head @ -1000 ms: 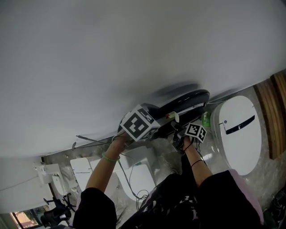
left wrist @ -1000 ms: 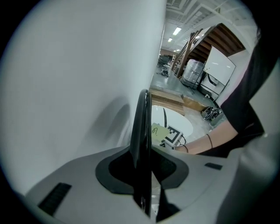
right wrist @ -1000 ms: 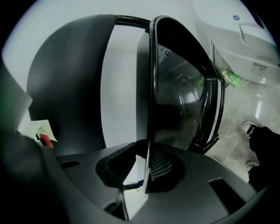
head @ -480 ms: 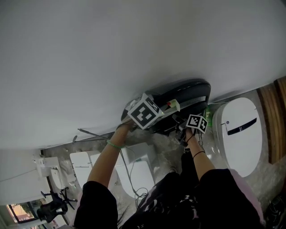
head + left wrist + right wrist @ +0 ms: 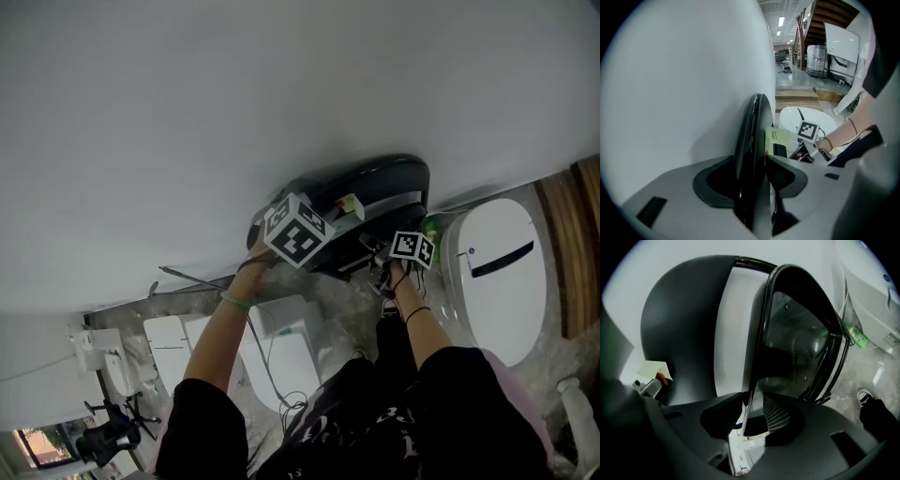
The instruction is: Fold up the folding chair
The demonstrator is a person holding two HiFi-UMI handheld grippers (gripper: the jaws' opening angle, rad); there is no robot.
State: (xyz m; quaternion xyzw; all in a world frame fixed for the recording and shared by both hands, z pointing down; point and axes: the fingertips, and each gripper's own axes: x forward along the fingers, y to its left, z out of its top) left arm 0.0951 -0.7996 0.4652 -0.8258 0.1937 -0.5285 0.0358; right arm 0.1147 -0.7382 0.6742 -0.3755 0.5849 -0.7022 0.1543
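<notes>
The folding chair [image 5: 375, 187] sits right up against the big white surface [image 5: 281, 94] that fills most of the head view, down near the marble-look floor [image 5: 352, 314]. From the right gripper view the chair [image 5: 797, 343] shows as two black panels standing close together, a matte rounded one and a glossy one with a thin metal rim, with a strip of white showing between them.

The left hand-held gripper [image 5: 319, 214] is at the chair's left end, marker cube facing up. In its own view, the left hand-held gripper [image 5: 751, 159] has the chair's thin black edge [image 5: 750, 136] running straight up between the jaws. They've just been opening and now stand wide, so it's let go and is loose around the edge, not squeezing it.

The right hand-held gripper [image 5: 386, 255] is just under the chair's right end. In its view, the right hand-held gripper [image 5: 753, 401] has the metal rim between the jaws, close to the left pad, with the ribbed right pad standing clear of it. Those jaws have also just been opening, so no real clamp there either.

Off to the right there's a white oval lid [image 5: 497, 277] on the floor, and a green bottle [image 5: 431, 228] is squeezed in between it and the chair. Both of the person's arms reach up from black sleeves.
</notes>
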